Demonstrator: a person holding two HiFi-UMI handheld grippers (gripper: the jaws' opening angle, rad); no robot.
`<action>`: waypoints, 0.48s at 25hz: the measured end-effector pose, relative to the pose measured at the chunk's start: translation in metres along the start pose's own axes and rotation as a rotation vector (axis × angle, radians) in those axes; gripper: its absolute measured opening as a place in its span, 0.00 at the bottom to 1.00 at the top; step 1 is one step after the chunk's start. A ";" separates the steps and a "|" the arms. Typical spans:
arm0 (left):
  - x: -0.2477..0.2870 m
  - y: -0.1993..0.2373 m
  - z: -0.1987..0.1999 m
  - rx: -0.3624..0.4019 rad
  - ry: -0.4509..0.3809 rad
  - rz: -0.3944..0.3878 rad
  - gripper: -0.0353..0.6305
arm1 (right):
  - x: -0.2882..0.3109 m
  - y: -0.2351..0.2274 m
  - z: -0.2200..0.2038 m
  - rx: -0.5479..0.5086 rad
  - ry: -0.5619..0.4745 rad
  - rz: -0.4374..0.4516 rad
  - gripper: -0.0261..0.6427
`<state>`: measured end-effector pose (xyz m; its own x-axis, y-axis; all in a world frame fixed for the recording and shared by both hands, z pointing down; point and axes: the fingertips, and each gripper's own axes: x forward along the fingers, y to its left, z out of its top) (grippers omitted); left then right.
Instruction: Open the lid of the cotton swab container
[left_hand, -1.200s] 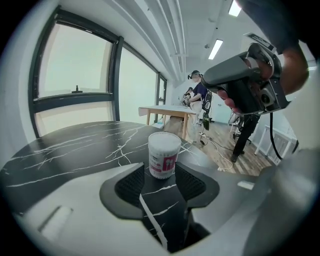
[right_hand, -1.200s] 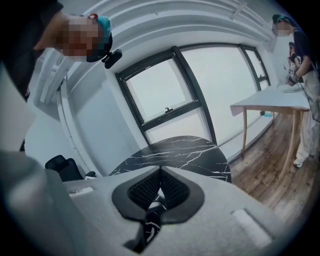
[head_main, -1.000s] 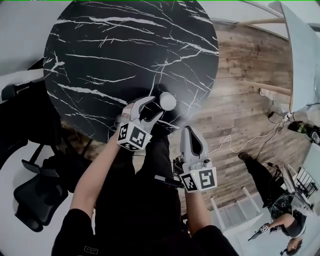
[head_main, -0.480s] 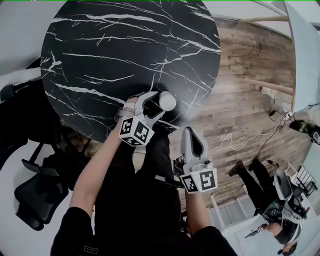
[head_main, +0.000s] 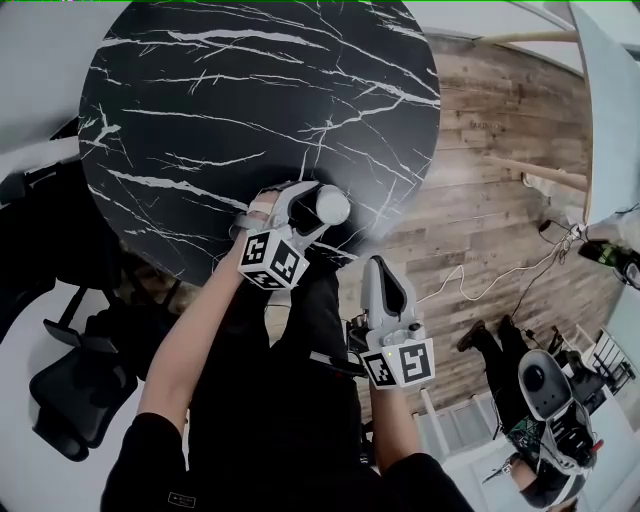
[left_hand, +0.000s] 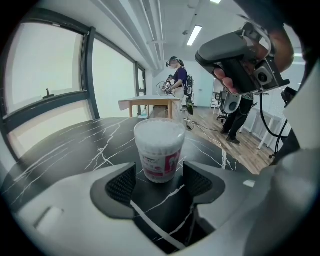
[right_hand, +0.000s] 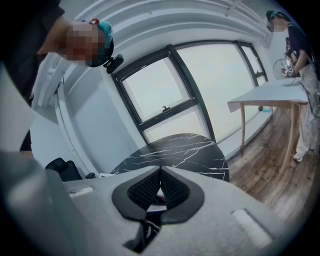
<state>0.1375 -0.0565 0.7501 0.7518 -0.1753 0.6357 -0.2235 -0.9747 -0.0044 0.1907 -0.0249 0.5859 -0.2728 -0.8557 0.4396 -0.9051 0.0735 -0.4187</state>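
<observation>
Open-plan office or lab room. Round black marble desk (head_main: 250, 100), black office chair (head_main: 65, 400), wood-plank floor (head_main: 500, 150), large windows (left_hand: 45, 70), ceiling strip lights (left_hand: 194, 35).

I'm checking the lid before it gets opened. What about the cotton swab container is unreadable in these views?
- Label print on the cotton swab container: left gripper view, too small and blurred.
- Seam or tab of the lid: same view, too soft to tell.
- Container's sides: head view, the steep angle and the left gripper hide them.
</observation>
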 end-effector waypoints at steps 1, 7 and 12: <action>0.001 0.000 0.000 0.005 0.005 -0.002 0.52 | 0.000 0.000 0.000 0.002 0.001 0.000 0.03; 0.004 -0.001 0.001 0.038 0.015 0.002 0.53 | 0.003 0.000 -0.005 0.014 0.009 0.004 0.03; 0.006 -0.001 0.001 0.060 0.022 -0.015 0.53 | 0.003 -0.002 -0.009 0.020 0.014 0.002 0.03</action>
<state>0.1428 -0.0567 0.7536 0.7406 -0.1584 0.6531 -0.1742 -0.9838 -0.0411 0.1886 -0.0227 0.5953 -0.2793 -0.8484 0.4497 -0.8980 0.0651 -0.4351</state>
